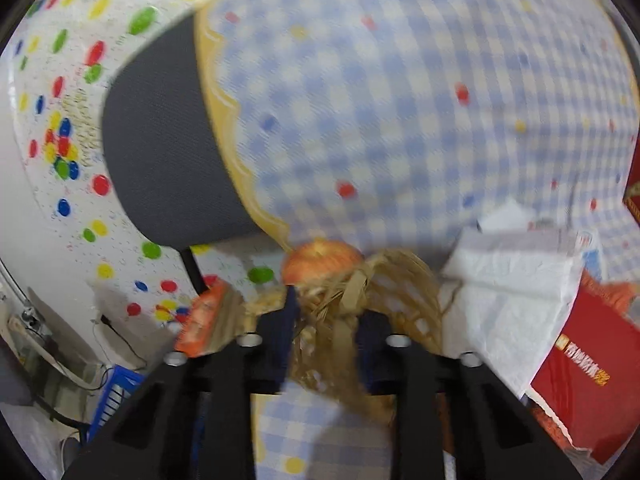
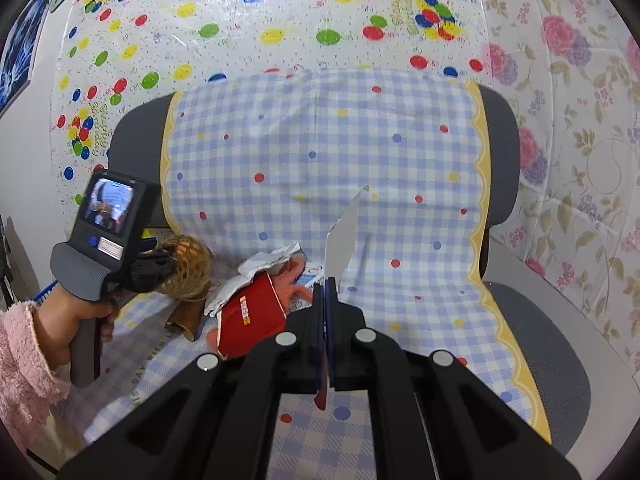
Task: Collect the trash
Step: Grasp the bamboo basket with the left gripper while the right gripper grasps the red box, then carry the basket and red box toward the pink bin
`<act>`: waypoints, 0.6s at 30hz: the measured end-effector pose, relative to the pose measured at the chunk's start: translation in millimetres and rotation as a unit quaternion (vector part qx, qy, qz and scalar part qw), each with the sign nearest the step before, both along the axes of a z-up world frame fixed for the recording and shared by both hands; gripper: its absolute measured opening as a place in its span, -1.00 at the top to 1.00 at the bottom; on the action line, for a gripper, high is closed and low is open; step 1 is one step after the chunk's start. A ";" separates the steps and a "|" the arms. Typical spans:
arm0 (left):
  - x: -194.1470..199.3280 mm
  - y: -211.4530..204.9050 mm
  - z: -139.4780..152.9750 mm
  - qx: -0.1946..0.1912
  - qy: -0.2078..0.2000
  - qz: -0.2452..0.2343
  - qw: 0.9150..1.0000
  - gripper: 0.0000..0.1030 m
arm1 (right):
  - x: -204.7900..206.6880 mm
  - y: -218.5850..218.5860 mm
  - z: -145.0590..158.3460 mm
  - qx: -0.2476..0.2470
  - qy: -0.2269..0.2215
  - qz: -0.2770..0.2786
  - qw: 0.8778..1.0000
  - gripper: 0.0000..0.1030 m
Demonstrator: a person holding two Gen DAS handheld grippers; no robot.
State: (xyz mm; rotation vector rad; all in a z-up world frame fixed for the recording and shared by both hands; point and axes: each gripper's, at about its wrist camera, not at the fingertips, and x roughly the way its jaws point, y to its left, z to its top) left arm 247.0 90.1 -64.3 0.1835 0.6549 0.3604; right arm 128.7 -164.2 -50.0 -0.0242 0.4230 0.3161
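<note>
My left gripper [image 1: 325, 312] is shut on the rim of a woven straw basket [image 1: 384, 292] that holds an orange-red fruit [image 1: 320, 266]. In the right wrist view the left gripper [image 2: 160, 268] holds this basket [image 2: 188, 268] above the chair seat at the left. My right gripper [image 2: 326, 292] is shut on a torn white cardboard scrap [image 2: 344, 232] that stands upright between its fingers. A red torn carton [image 2: 250, 318] and crumpled white paper [image 2: 256, 268] lie on the seat just left of it; both also show in the left wrist view, carton [image 1: 584, 364], paper [image 1: 504, 292].
A grey office chair [image 2: 532, 332] is covered by a blue-checked cloth [image 2: 320, 152] with coloured dots. A brown scrap [image 2: 188, 318] lies under the basket. Dotted plastic sheeting [image 2: 240, 20] hangs behind, floral sheeting [image 2: 580, 120] at the right. Cables and a blue crate [image 1: 116, 392] lie on the floor.
</note>
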 end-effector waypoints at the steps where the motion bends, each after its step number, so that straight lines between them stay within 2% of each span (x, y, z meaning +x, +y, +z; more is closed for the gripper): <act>1: -7.3 4.6 9.8 -0.008 -0.015 -0.004 1.000 0.79 | -5.5 -2.5 4.8 0.002 -0.007 -0.001 1.000 0.96; 5: -61.5 18.9 63.4 -0.062 -0.081 -0.044 0.994 0.84 | -24.7 -12.2 20.7 0.013 -0.027 -0.005 1.000 0.96; 8: -97.5 20.2 83.5 -0.122 -0.093 -0.094 0.984 0.84 | -39.3 -20.4 27.0 0.032 -0.027 -0.002 0.999 0.96; 12: -144.2 2.3 84.0 -0.148 -0.093 -0.144 0.974 0.84 | -58.7 -28.5 26.1 0.044 -0.016 0.003 0.999 0.96; 18: -195.2 -40.7 58.0 -0.168 -0.084 -0.199 0.962 0.84 | -91.2 -44.8 13.8 0.048 0.008 -0.005 0.999 0.96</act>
